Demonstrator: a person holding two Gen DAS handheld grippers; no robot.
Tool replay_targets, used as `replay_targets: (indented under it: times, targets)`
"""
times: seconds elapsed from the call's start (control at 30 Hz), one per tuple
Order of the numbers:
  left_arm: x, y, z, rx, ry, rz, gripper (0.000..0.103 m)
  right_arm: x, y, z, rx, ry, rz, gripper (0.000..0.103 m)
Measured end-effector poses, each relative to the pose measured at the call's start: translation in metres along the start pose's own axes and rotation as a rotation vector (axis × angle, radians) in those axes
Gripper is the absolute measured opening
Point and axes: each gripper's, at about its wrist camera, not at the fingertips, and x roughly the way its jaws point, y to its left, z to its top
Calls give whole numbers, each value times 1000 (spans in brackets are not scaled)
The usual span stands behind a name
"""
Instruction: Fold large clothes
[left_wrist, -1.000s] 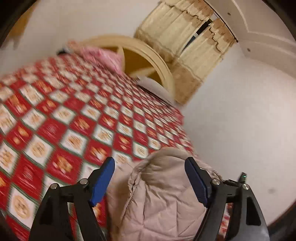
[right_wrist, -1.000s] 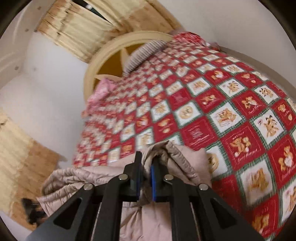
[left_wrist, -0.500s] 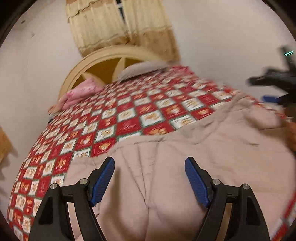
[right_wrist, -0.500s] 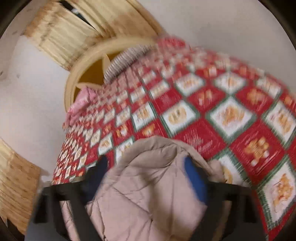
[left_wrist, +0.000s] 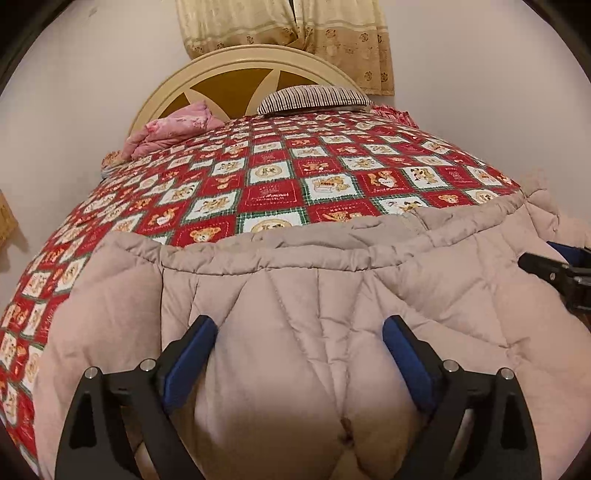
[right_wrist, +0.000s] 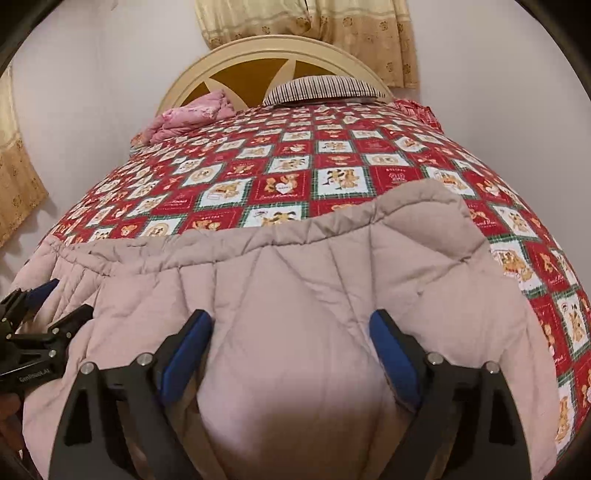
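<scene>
Left gripper (left_wrist: 295, 354) opening wide, right gripper (right_wrist: 290, 349) narrowing slightly, both empty-jawed over the quilted beige coat (left_wrist: 295, 295) on the bedspread (left_wrist: 280, 173).

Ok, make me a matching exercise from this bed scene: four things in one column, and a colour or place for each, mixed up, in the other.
Things:
1. jacket
2. pillow
3. blanket
4. curtain

Descriptions:
A. pink, bunched at the left of the headboard
B. beige, quilted, spread on the near end of the bed
C. yellow, hanging on the wall above the headboard
D. striped, leaning against the headboard

Pairs: 1-B, 2-D, 3-A, 4-C
</scene>
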Motion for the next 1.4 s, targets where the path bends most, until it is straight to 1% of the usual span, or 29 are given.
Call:
replay_targets:
  times: [0.07, 0.2, 0.43, 1.4]
  targets:
    - [2, -1, 0, 3, 4, 5, 94, 4, 0, -2, -2, 18, -9, 92]
    - [5, -2, -1, 2, 14, 6, 95, 18, 2, 1, -4, 26, -26, 93]
    - [13, -2, -1, -1, 33, 6, 96, 26, 1, -3, 7, 39, -33, 95]
    - [30, 0, -1, -12, 96, 9, 101, 44, 8, -3, -14, 106, -104, 99]
